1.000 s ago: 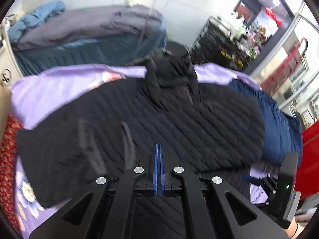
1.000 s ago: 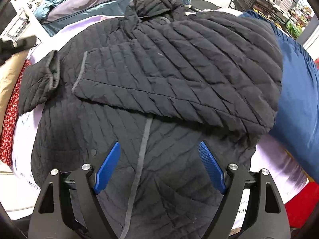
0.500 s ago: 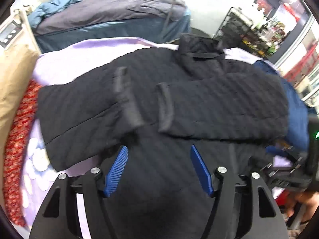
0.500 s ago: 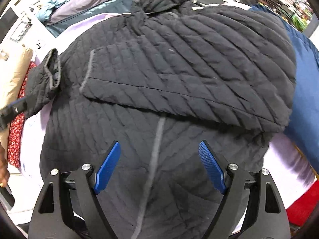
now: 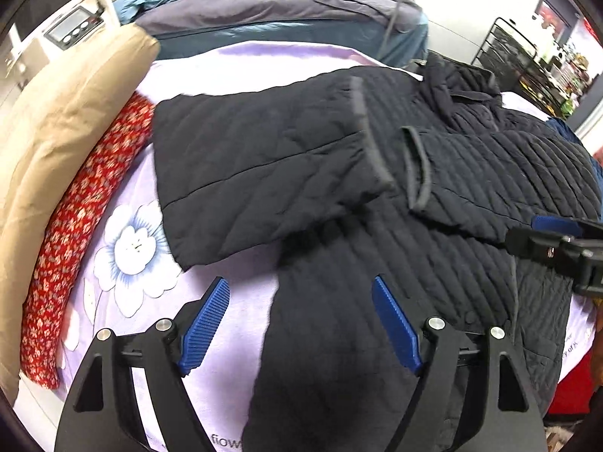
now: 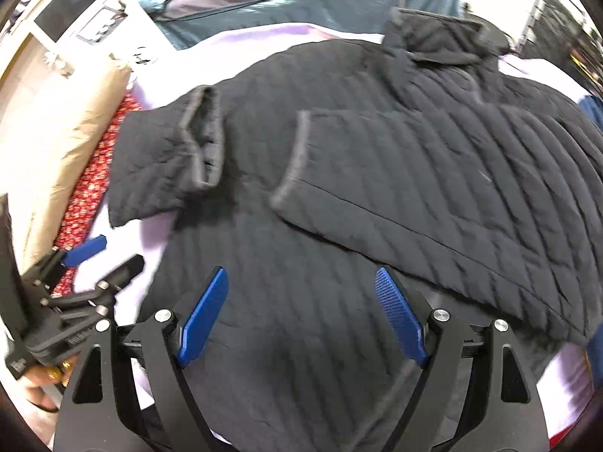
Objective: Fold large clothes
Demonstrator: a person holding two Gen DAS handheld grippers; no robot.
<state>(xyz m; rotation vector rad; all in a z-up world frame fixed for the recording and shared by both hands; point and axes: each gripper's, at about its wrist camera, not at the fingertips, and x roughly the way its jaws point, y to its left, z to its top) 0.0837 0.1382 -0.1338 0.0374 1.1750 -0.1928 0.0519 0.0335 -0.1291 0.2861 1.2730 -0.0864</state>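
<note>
Quilting fills most of what I see: a black quilted jacket (image 5: 377, 226) lies spread on the lilac flower-printed sheet (image 5: 124, 248) of the bed, its collar toward the far edge and its hem toward the near edge beneath me. Both sleeves are folded in across the chest; the two grey-trimmed cuffs lie near each other at the middle, apart. My left claw (image 5: 301, 324) hangs above the jacket's near left edge, half over cloth and half over bare sheet; its blue ribbed pads (image 5: 205, 326) are spreading and nothing is between them. My right claw (image 6: 301, 316) hovers over the lower body of the jacket, jaws wide apart, gripping nothing. In the right wrist view my left claw shows at the lower left, a hand (image 6: 45, 376) around its handle. Along the bed's left edge lie a red flowered cloth (image 5: 75, 226) and a tan pillow (image 5: 56, 113). Beyond the far edge sits a grey and teal heap of bedding (image 5: 282, 11).
</note>
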